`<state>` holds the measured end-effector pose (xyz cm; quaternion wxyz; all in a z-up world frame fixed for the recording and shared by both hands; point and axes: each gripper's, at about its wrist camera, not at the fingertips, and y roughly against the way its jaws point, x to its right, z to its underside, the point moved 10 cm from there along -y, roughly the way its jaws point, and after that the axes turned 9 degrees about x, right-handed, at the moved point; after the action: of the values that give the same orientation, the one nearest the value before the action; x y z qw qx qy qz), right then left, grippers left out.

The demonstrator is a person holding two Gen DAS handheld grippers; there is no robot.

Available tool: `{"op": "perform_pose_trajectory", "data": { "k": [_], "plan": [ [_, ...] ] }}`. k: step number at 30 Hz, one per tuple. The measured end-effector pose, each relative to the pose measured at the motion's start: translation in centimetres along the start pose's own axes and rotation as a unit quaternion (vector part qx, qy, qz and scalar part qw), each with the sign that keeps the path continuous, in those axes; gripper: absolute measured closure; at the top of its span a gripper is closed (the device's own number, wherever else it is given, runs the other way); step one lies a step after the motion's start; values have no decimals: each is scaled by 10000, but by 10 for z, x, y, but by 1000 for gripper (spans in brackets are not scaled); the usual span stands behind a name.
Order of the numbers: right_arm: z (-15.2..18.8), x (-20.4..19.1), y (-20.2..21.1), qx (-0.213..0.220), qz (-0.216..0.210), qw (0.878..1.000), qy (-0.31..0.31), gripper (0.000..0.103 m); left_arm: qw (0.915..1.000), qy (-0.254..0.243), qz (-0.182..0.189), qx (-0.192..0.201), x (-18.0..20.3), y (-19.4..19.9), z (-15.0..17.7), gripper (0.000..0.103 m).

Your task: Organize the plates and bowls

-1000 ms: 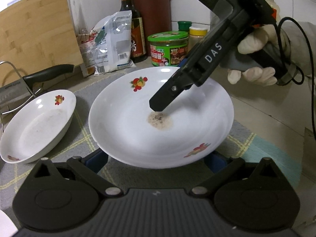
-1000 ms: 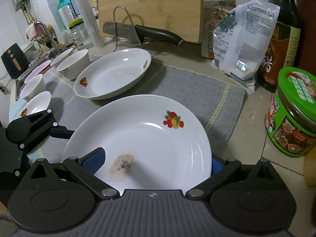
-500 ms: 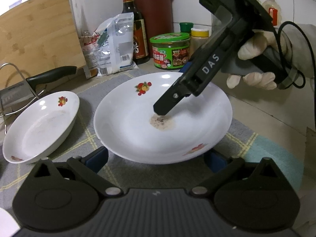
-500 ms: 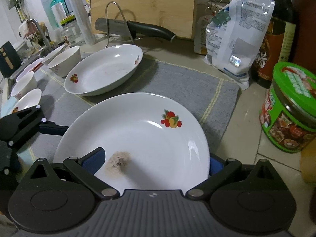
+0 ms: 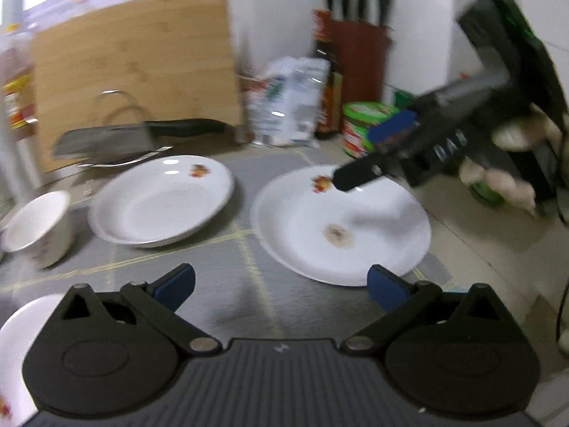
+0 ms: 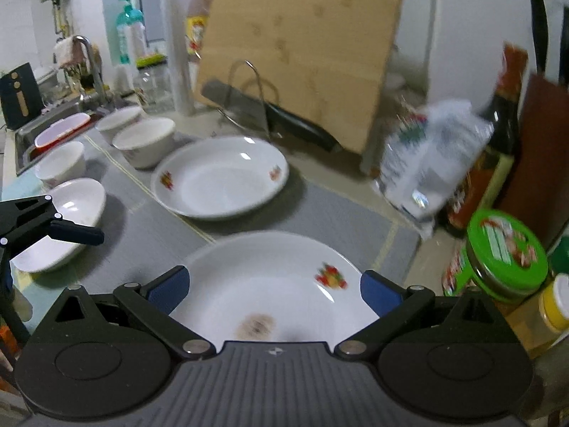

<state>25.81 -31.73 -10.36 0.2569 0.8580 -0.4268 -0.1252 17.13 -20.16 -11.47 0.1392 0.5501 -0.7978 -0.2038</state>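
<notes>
Resting on the grey mat (image 5: 249,306): stained plate (image 5: 341,227), brown smear at centre. Left gripper (image 5: 281,284) spread wide, holding nothing, just short of its near rim. Right gripper (image 6: 273,286) also spread, above the plate, empty. Second deep plate (image 6: 220,178) beside it, bowls (image 6: 145,142) beyond.

Only one marking was legible from where I stood: the pale letters "DAS" along the side of the right gripper (image 5: 373,153). The labels on the green-lidded jar (image 6: 498,259) and the dark bottle (image 6: 498,149) were too blurred to read.
</notes>
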Motion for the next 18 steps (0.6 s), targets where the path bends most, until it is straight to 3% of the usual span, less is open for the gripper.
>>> {"op": "perform_pose_trajectory", "data": {
  "k": [3, 10, 18],
  "plan": [
    [-9, -24, 2, 172, 13, 9998, 138, 0, 9992, 182, -342, 92, -15, 16, -2, 1],
    [-12, -94, -14, 136, -451, 9986, 220, 0, 9918, 689, -1071, 84, -61, 62, 15, 1],
    [4, -158, -44, -274, -601, 9978, -17, 0, 9863, 842, -1415, -50, -117, 106, 50, 1]
  ]
}}
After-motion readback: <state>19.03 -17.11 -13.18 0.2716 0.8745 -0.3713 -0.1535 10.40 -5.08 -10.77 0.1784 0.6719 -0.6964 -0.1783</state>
